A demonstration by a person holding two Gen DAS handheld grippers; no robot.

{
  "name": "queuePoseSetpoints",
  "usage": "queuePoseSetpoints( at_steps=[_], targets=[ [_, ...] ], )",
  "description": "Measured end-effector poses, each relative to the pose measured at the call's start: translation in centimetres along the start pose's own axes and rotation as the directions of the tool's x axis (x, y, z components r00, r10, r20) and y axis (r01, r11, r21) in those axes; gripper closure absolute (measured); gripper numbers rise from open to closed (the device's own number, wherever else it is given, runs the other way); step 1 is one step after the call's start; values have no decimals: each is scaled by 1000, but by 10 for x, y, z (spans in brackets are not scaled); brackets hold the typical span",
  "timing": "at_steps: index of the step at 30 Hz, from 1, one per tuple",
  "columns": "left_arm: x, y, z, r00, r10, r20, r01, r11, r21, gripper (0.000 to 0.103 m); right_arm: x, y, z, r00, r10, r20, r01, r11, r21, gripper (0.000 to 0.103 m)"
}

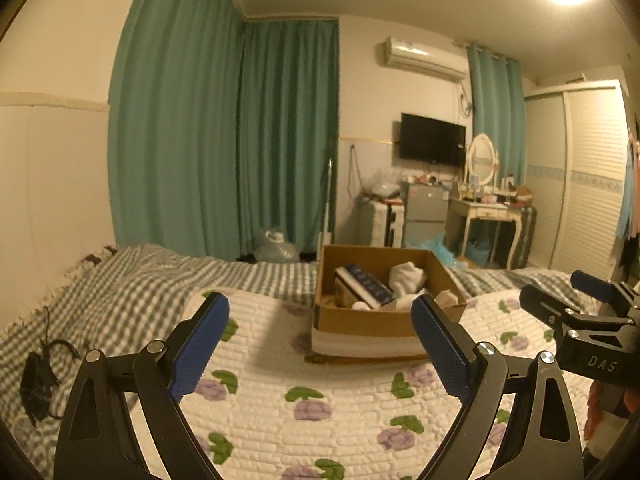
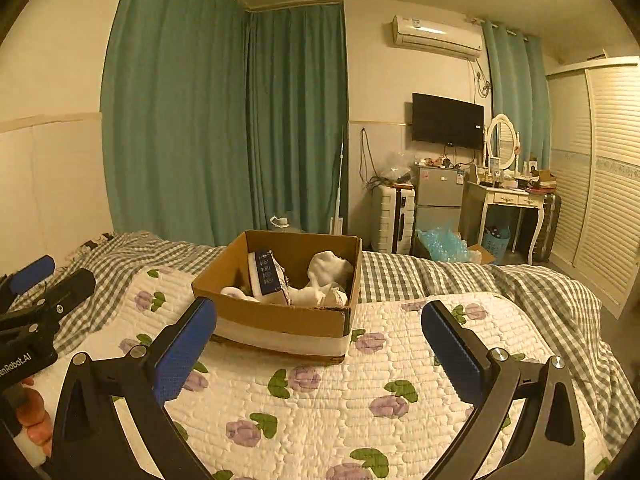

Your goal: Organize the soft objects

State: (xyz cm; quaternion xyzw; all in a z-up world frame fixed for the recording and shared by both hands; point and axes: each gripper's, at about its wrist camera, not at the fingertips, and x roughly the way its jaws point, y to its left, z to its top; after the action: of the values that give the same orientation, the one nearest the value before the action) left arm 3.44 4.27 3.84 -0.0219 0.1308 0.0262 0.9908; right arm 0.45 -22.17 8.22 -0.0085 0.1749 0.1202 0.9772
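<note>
A brown cardboard box [image 1: 372, 322] [image 2: 276, 312] sits on the white flowered quilt [image 1: 304, 400] [image 2: 340, 392] on the bed. Inside lie white soft items [image 1: 406, 278] [image 2: 328, 270] and a dark blue and white pack [image 1: 364, 286] [image 2: 266, 276] leaning on edge. My left gripper [image 1: 320, 344] is open and empty, held over the quilt just short of the box. My right gripper [image 2: 320, 348] is open and empty, also short of the box, which lies slightly to its left. Each gripper shows at the edge of the other's view, the right one [image 1: 576, 304] and the left one [image 2: 40, 280].
A grey checked blanket [image 1: 120, 280] [image 2: 460, 276] covers the bed beyond the quilt. A black object [image 1: 38, 380] lies at the bed's left edge. Past the bed stand green curtains [image 2: 224, 120], a suitcase [image 2: 392, 216], a small fridge [image 2: 438, 196], a dressing table [image 2: 512, 200] and a wardrobe [image 2: 600, 160].
</note>
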Motion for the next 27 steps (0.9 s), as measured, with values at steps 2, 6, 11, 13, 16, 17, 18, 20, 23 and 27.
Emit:
queuePoseSetpoints(
  at_steps=[2, 6, 11, 13, 16, 17, 18, 20, 23, 27],
  targets=[
    [0, 1, 0, 1000, -6, -7, 6, 1000, -4, 9, 0, 0, 0, 1000, -7, 2, 7, 1000, 3, 0],
    [2, 1, -3, 1000, -6, -21, 6, 1000, -5, 9, -2, 0, 0, 1000, -12, 9, 12, 1000, 5, 0],
    [2, 1, -3, 1000, -5, -20, 5, 1000, 0, 9, -2, 3, 2, 1000, -17, 9, 17, 1000, 3, 0],
    [2, 0, -3, 1000, -13, -21, 13, 1000, 1, 9, -1, 4, 1, 1000, -16, 7, 16, 1000, -1, 0],
    [1, 1, -3, 1000, -20, -21, 20, 1000, -14, 9, 1, 4, -1, 1000, -17, -3, 17, 1000, -3, 0],
    [1, 2, -3, 1000, -23, -20, 23, 1000, -15, 9, 1, 4, -1, 1000, -19, -5, 19, 1000, -3, 0],
    [1, 2, -3, 999, -27, -17, 27, 1000, -15, 9, 2, 4, -2, 1000, -18, -7, 18, 1000, -2, 0],
    [0, 2, -3, 1000, -28, -14, 28, 999, -16, 9, 2, 3, -2, 1000, -19, -9, 19, 1000, 1, 0],
    [1, 1, -4, 999, -28, -17, 28, 1000, -13, 9, 2, 3, -2, 1000, -22, -9, 22, 1000, 3, 0],
    [3, 1, -5, 999, -32, -26, 32, 999, -11, 9, 2, 2, -3, 1000, -24, -11, 24, 1000, 4, 0]
  ],
)
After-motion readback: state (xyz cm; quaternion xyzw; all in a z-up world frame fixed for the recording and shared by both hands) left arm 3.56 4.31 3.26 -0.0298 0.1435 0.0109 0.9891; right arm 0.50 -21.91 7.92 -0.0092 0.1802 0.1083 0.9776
